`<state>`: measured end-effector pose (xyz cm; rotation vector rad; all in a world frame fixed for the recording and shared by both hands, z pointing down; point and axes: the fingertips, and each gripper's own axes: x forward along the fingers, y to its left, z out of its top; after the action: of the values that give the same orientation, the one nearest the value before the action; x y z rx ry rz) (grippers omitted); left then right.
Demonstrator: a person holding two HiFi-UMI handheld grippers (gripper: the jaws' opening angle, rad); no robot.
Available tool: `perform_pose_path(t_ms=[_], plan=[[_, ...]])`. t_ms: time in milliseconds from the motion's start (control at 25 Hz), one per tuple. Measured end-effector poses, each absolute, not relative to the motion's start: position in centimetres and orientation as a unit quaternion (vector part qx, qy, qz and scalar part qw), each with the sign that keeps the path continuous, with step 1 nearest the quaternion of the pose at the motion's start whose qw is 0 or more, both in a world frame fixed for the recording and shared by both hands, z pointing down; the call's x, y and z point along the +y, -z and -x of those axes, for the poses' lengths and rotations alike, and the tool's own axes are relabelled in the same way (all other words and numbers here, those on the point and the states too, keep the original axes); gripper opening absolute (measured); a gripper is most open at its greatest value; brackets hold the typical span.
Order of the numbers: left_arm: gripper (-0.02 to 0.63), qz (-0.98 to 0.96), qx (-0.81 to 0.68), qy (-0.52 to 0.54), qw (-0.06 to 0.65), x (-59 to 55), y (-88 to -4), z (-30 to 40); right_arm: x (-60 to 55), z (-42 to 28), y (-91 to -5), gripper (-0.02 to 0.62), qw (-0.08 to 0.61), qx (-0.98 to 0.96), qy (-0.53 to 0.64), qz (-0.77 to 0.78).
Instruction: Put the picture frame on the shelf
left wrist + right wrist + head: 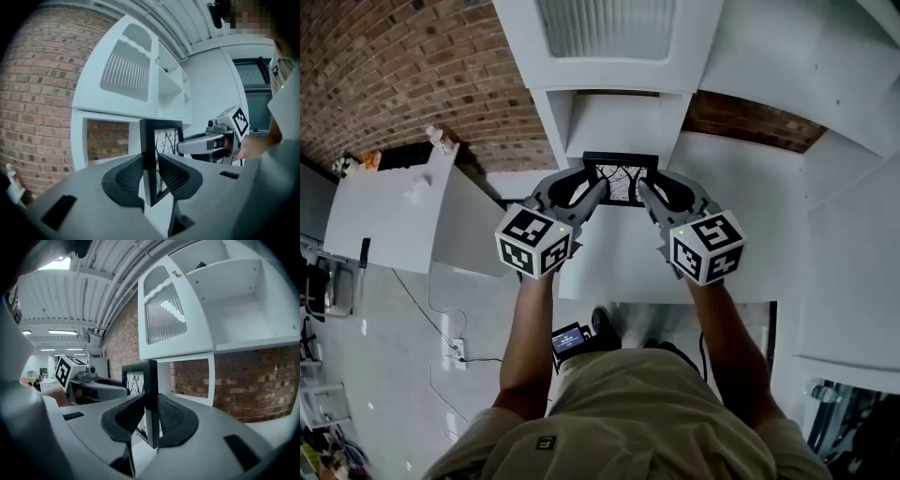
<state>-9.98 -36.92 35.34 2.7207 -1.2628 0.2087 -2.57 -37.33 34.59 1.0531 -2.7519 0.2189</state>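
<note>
Head view: left gripper [598,190], right gripper [644,190] on frame [622,178]

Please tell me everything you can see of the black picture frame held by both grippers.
The black rectangular picture frame has a thin border and holds a black-and-white image of bare tree branches. It stands upright, picture side towards the person. The left gripper is shut on its left edge and the right gripper on its right edge. It is in front of the white shelf unit, by an opening that shows brick wall. Whether its lower edge rests on a surface, I cannot tell.
</note>
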Motion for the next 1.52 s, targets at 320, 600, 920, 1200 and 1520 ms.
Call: perform_pose_path(t_ms=[320,600,920,1200,1520], plan=[[0.094,-0.893,-0.435,-0.077,0.083,-43.6,-39.0,13.5,-44.1,6.0,-38.2,0.077,0.106,-0.908,-0.090,-0.394],[0.094,-0.872,-0.473,-0.076,0.096,-48.1,-41.1,15.2,-48.7,7.6,-40.4,0.078,0.102,-0.908,-0.077,-0.400],[0.094,-0.847,-0.519,-0.086,0.074,-51.7,-41.4,15.2,-52.7,7.8,-40.8,0.078,0.088,-0.906,-0.031,-0.412],[0.097,-0.830,-0.548,-0.094,0.056,-53.1,-42.6,14.7,-54.4,7.2,-41.9,0.080,0.074,-0.905,-0.020,-0.419],[0.097,-0.819,-0.564,-0.085,0.053,-54.5,-43.1,14.6,-56.1,7.2,-42.9,0.081,0.072,-0.901,-0.030,-0.426]])
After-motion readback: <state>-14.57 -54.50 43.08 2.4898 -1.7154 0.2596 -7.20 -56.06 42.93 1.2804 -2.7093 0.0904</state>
